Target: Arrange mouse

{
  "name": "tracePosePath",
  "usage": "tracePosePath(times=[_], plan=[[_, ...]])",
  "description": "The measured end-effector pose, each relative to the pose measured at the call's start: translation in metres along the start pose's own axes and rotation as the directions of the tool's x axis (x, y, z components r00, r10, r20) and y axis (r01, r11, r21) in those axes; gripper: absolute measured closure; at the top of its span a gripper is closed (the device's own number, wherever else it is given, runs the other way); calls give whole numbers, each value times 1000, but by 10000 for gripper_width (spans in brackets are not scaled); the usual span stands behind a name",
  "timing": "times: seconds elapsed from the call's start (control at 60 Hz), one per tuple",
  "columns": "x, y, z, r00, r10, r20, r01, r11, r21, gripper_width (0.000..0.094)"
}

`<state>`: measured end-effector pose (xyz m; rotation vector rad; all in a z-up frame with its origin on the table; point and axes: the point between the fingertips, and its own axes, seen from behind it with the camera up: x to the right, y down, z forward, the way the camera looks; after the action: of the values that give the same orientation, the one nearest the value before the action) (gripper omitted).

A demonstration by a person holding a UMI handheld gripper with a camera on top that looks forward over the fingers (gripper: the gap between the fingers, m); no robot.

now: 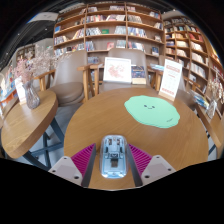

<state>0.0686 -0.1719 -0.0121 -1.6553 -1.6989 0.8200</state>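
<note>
A silver-and-white mouse [113, 156] sits lengthwise between my gripper's [113, 150] fingers, over the near part of a round wooden table [95, 115]. Both pink pads [84, 158] press against the mouse's sides near their tips, so the gripper is shut on it. A green mouse mat [152, 111] lies flat on the table beyond the fingers and to the right, with nothing on it. I cannot see whether the mouse's underside touches the tabletop.
A second round table [22, 122] with a flower vase [30, 92] stands to the left. Chairs [70, 80] and upright display signs [117, 70] stand behind the main table. Bookshelves [110, 25] line the back and right walls.
</note>
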Motion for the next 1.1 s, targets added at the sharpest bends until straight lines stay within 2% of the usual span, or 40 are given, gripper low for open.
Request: tracePosePath(times=[0.05,0.267,0.417,0.533,0.65,0.917,1.017,1.033,1.1], plan=[[-2,-1,1,1000,0,5,0,1000,6,464],[0,-13,-4,999,-46,24,46,999,-10,501],[26,-80,-9,998,-33,45,30,997,66,502],[62,-139,18,998,-48,43,43,992,122,502],[116,-161,63,999,-38,-31,41,994,99,505],[181,-135,141,992,-14,-122,16,1000,22,530],[182,-116,151,993,11,-114,-12,1000,-8,526],[182,-120,152,994,23,-110,-22,1000,7,524],[184,-120,153,993,47,-108,-46,999,13,474]])
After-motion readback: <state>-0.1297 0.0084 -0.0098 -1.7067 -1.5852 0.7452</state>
